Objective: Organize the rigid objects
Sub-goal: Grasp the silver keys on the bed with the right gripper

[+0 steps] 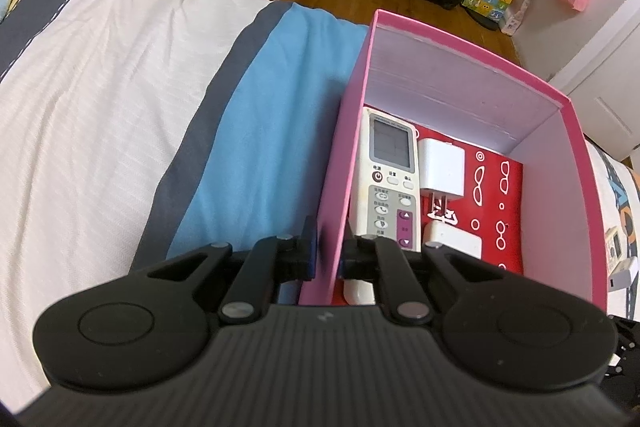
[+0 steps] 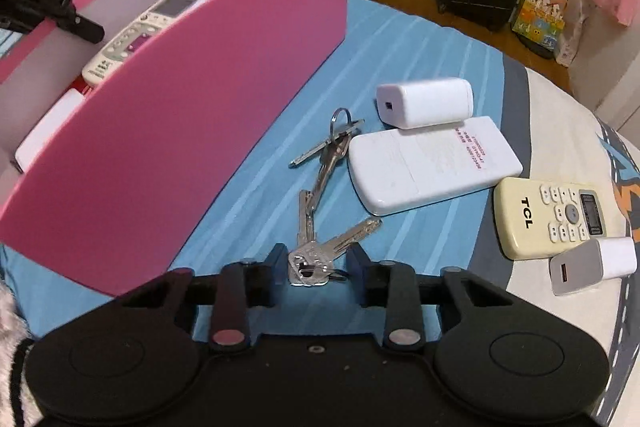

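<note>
Left gripper (image 1: pixel 329 247): jaws pressed nearly together, pinching the left wall of the pink box (image 1: pixel 472 67), one finger outside and one inside. The box sits on the bed cover (image 1: pixel 120 87).

Left wrist view only, inside the box: a white remote with a screen (image 1: pixel 390 183) along the left wall, a white charger plug (image 1: pixel 442 169) at its 3 o'clock, a second white block (image 1: pixel 454 245) at the plug's 6 o'clock, all lying on a red sheet printed with glasses (image 1: pixel 502 195).

Right gripper (image 2: pixel 318 265): jaws partly spread, standing either side of the bow of a key (image 2: pixel 320 259) in the bunch of keys (image 2: pixel 326 167). Fingers (image 2: pixel 278 263) sit close beside the key; whether the pads press it cannot be told.

Right wrist view only: the bunch lies on the blue stripe just right of the box's outer wall. At its 3 o'clock, a white remote lying face down (image 2: pixel 434 167), with a white rounded charger (image 2: pixel 426 103) resting at that remote's 12 o'clock. At 4 o'clock from that remote, a cream TCL remote (image 2: pixel 548 217); touching its lower edge, a grey-and-white adapter (image 2: pixel 594 265).
</note>
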`<state>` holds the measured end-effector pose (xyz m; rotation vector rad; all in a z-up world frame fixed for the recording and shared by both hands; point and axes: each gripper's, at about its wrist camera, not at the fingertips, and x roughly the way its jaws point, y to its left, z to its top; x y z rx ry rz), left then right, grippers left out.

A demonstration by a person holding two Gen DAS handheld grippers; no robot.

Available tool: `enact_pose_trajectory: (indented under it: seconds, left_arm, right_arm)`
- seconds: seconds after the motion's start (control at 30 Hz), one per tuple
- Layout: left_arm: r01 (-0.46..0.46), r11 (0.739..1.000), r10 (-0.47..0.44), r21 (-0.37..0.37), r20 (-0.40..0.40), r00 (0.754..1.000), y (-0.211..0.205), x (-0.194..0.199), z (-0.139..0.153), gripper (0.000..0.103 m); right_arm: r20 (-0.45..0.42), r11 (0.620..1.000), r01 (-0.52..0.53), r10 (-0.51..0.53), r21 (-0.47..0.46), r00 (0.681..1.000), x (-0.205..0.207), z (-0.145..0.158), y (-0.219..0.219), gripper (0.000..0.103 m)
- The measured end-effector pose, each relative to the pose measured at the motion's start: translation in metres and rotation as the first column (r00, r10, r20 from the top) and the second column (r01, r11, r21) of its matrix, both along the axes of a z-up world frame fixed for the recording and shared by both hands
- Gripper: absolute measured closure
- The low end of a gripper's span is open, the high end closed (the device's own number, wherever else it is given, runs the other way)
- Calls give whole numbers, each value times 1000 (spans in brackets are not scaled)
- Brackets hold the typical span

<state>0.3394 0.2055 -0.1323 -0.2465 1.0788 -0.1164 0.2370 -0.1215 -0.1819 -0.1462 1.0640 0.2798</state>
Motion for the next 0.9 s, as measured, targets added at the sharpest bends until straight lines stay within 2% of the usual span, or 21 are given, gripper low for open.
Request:
enact_pose_trajectory:
  seconds: [0.13, 0.2, 0.23, 0.37, 0.5, 0.63, 0.73, 0.9]
  left_arm:
    - [1, 1000, -1, 2, 1, 1000, 0, 0, 0, 94]
    - [1, 1000, -1, 0, 1, 1000, 1, 0, 0, 94]
    - [2, 1000, -2, 1, 1, 1000, 0, 0, 0, 94]
    - [1, 1000, -1, -1, 1, 1000, 0, 0, 0, 94]
    - [1, 1000, -1, -1, 1, 1000, 1, 0, 0, 94]
    - [0, 1000, 0, -3, 0, 1000, 0, -1, 0, 94]
    - [1, 1000, -1, -3, 0, 1000, 1, 0, 0, 94]
    - [6, 1000, -6, 12, 11, 1000, -1, -2, 0, 94]
  right_arm:
    - [5, 999, 49, -49, 17, 999, -3, 5, -8, 67]
    - [-4, 995, 72, -72, 62, 997, -4, 10, -10, 67]
    - [-13, 991, 92, -92, 99, 996, -4, 14, -13, 75]
    - [-36, 960, 167, -163, 226, 986, -9, 34, -27, 73]
    - [-34, 929, 221, -220, 297, 975, -14, 46, -40, 73]
    - [-35, 880, 255, -263, 402, 964, -12, 57, -53, 73]
    - [-23, 844, 259, -282, 470, 959, -14, 75, -62, 73]
    - [63, 826, 184, -255, 533, 965, -16, 112, -54, 73]
